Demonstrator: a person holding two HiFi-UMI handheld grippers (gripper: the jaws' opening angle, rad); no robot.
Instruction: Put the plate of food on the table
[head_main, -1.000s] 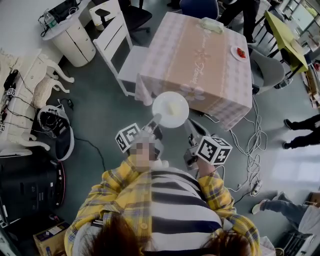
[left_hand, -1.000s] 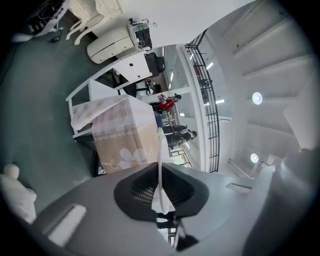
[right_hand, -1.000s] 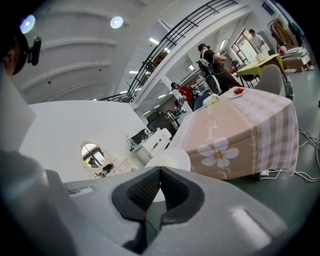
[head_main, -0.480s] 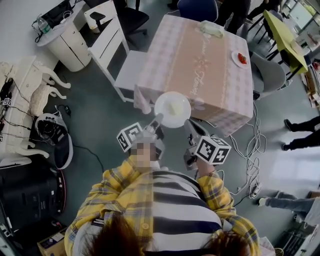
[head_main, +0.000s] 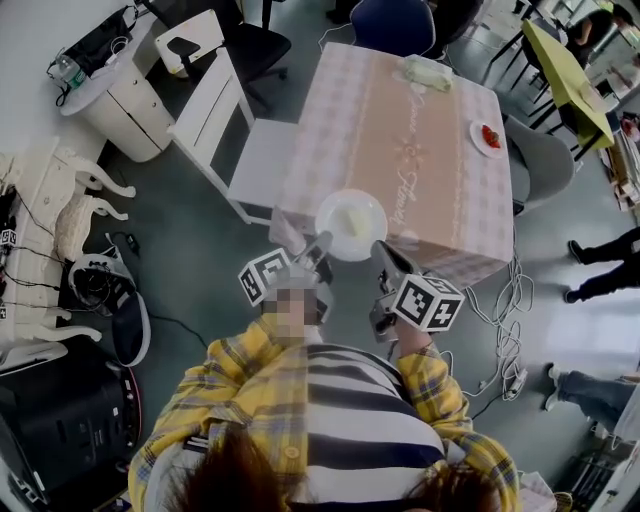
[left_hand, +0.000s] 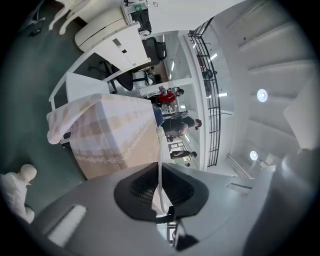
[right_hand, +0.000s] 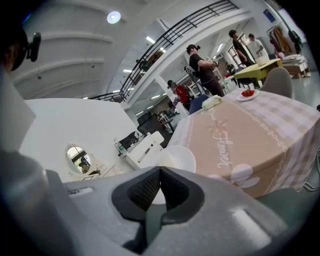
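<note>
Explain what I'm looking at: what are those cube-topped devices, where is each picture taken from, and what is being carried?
No robot here: a person holds a two-jaw gripper in each hand; the marker cubes are part of them. The head view looks steeply down from a camera on the person's head. The two gripper views come from cameras riding on each gripper, looking along its jaws. The left gripper and the right gripper are each closed on the rim of a white plate carrying pale food, held by the near edge of the table with its pink checked cloth, not yet set down. On the table lie a small plate of red food and a pale bundle at the far end.
</note>
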